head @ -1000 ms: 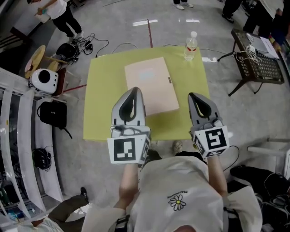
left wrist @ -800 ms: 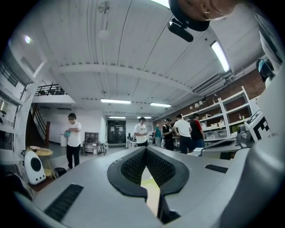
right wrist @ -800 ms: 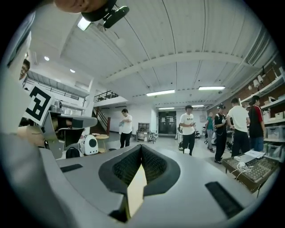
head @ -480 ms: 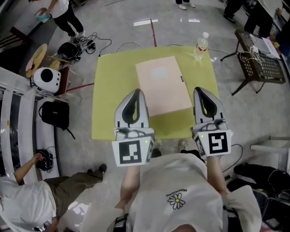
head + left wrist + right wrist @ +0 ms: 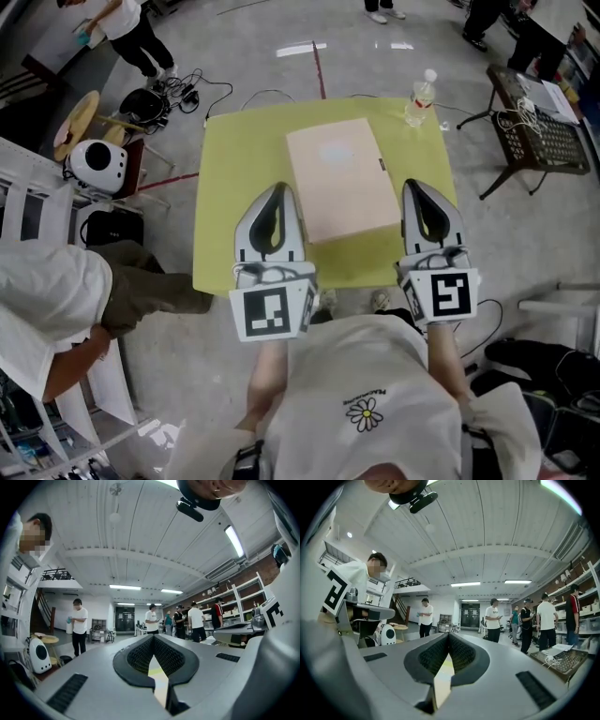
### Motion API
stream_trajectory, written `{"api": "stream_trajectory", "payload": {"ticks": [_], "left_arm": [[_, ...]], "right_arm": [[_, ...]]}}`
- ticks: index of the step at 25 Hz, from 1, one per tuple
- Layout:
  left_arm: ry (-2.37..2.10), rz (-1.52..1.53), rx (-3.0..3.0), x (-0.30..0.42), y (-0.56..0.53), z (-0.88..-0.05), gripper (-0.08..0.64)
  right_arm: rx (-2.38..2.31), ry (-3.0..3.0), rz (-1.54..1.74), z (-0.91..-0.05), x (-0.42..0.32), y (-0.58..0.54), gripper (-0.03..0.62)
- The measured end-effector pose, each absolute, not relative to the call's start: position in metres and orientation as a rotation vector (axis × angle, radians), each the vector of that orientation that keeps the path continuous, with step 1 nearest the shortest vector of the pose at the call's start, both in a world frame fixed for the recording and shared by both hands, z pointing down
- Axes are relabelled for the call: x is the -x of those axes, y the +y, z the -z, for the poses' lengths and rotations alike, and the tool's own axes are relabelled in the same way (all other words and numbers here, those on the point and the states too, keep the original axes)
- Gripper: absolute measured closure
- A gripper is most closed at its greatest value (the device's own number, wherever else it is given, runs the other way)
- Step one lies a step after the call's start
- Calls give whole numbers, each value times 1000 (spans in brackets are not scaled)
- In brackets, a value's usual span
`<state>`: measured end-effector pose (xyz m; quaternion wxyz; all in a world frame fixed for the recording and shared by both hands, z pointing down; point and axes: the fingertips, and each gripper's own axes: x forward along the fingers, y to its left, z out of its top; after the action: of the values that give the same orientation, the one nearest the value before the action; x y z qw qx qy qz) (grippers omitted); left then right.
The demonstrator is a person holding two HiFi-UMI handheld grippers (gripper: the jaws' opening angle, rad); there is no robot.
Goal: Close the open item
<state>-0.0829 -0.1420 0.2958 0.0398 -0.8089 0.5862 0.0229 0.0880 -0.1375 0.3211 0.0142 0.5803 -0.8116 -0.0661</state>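
A flat pinkish-beige box (image 5: pixel 340 178) lies with its lid down on the yellow-green table (image 5: pixel 234 187). My left gripper (image 5: pixel 277 190) hovers over the table's near edge, just left of the box's near corner. Its jaws are shut with nothing between them, and the tips of the left gripper (image 5: pixel 153 637) meet in its own view. My right gripper (image 5: pixel 419 187) hangs above the table's near right corner, right of the box, also shut on nothing. The right gripper (image 5: pixel 449 634) points out across the room. Neither touches the box.
A clear water bottle (image 5: pixel 419 98) stands at the table's far right corner. A black wire side table (image 5: pixel 539 131) with cables stands to the right. A person in a white shirt (image 5: pixel 42 300) bends close at the left. A white round device (image 5: pixel 94 164) sits on the floor beyond.
The person in white has come in at the lower left and now stands closer to the table. Both grippers stay shut, nearly in place; the view has shifted slightly.
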Motion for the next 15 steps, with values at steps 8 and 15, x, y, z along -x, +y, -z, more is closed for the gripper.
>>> {"api": "stream_trajectory", "payload": {"ticks": [8,15], "left_arm": [[1781,-65,2484,68,-145,-300,546],[1774,-37,2478,62,-145,-300,546]], "right_arm": [[-1810,-2524,211,-321,-100,-140,578],[-1818,-2524,205,-320,-108,-141,578]]}}
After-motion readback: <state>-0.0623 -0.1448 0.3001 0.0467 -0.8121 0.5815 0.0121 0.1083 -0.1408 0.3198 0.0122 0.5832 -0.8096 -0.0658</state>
